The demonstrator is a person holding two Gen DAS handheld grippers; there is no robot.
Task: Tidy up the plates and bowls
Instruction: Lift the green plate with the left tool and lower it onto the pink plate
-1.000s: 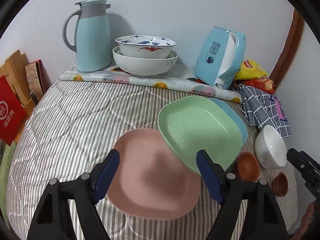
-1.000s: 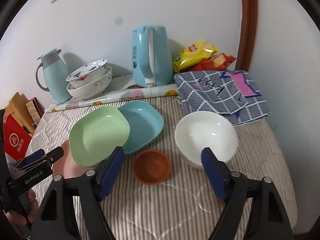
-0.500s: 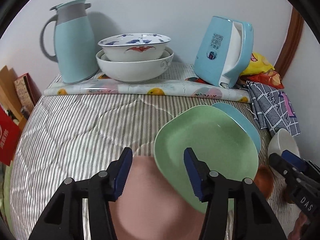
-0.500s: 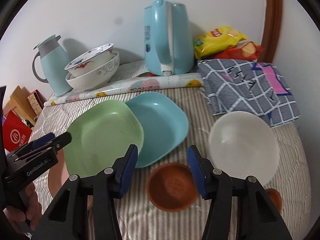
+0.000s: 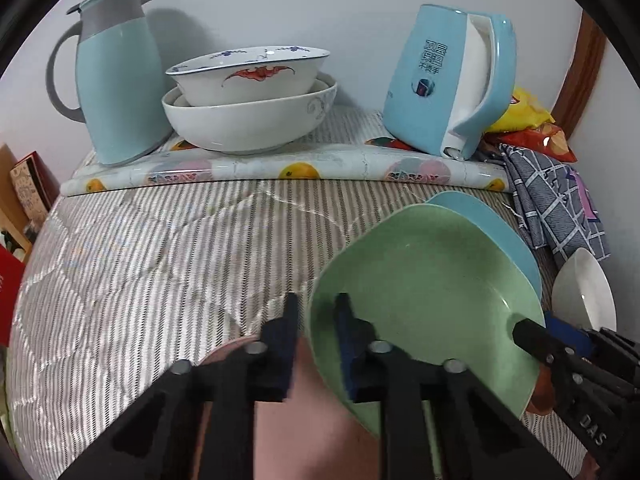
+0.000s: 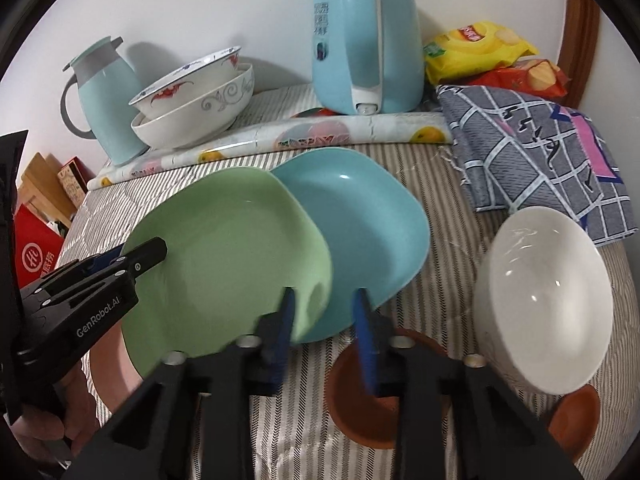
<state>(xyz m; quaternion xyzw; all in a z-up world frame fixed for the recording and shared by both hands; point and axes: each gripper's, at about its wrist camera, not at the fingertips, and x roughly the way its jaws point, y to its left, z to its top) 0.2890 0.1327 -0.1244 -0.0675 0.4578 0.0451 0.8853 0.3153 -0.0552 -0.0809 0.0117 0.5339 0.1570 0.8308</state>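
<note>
A green plate [image 5: 424, 296] [image 6: 228, 256] lies tilted over a pink plate [image 5: 304, 416] and overlaps a blue plate [image 6: 360, 220] [image 5: 496, 232]. My left gripper [image 5: 316, 312] straddles the green plate's left rim with jaws nearly closed; it also shows in the right wrist view [image 6: 140, 256]. My right gripper [image 6: 324, 304] has narrow jaws around the green plate's right rim, where it overlaps the blue plate; it also shows in the left wrist view [image 5: 532, 332]. A white bowl [image 6: 544, 296] and two brown bowls [image 6: 360, 396] [image 6: 576, 420] sit at the right.
At the back stand a thermos jug [image 5: 116, 80], two stacked white bowls [image 5: 248, 104], an electric kettle [image 5: 452, 80] and a rolled patterned mat [image 5: 280, 170]. Snack bags [image 6: 480, 52] and a checked cloth [image 6: 552, 152] lie at the right. Boxes [image 6: 36, 240] stand off the left edge.
Both grippers moved forward and narrowed their jaws from wide open onto opposite rims of the green plate. The plates now appear closer.
</note>
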